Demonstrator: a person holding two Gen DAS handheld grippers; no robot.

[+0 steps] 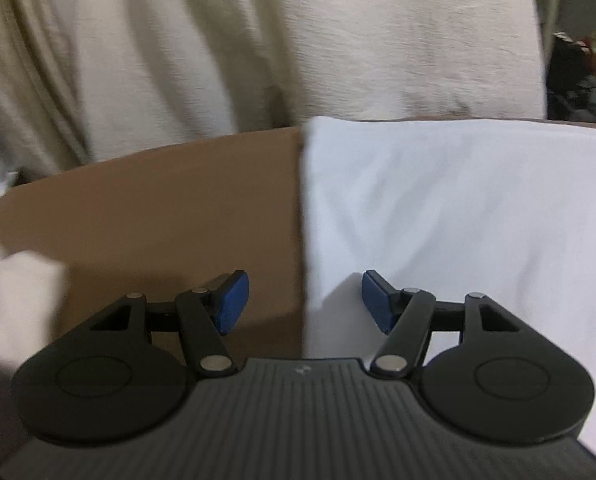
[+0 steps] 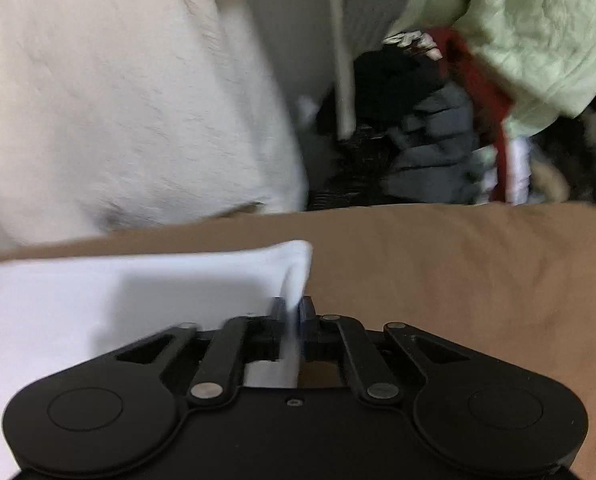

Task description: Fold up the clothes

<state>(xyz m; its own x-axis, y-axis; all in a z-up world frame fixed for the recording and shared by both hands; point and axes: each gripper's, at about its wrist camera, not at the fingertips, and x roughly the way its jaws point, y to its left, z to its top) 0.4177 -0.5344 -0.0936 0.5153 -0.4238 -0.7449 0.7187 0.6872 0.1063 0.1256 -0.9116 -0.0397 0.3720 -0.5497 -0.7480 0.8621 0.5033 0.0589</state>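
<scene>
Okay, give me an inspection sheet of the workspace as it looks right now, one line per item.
Surface: brown cloth-covered surface, partly bare.
Job's things: white fabric garment lying on it, its edge straight in the left wrist view.
Clutter: heap of dark, grey, red and pale green clothes beyond the far edge.
Grippers: left gripper open, astride the garment's edge; right gripper shut on the garment's corner.
Cables: nothing seen.
Surroundings: cream draped fabric behind the surface.

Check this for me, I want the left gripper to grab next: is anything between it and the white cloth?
Nothing visible. The open left gripper straddles the white cloth edge on the brown surface.
</scene>
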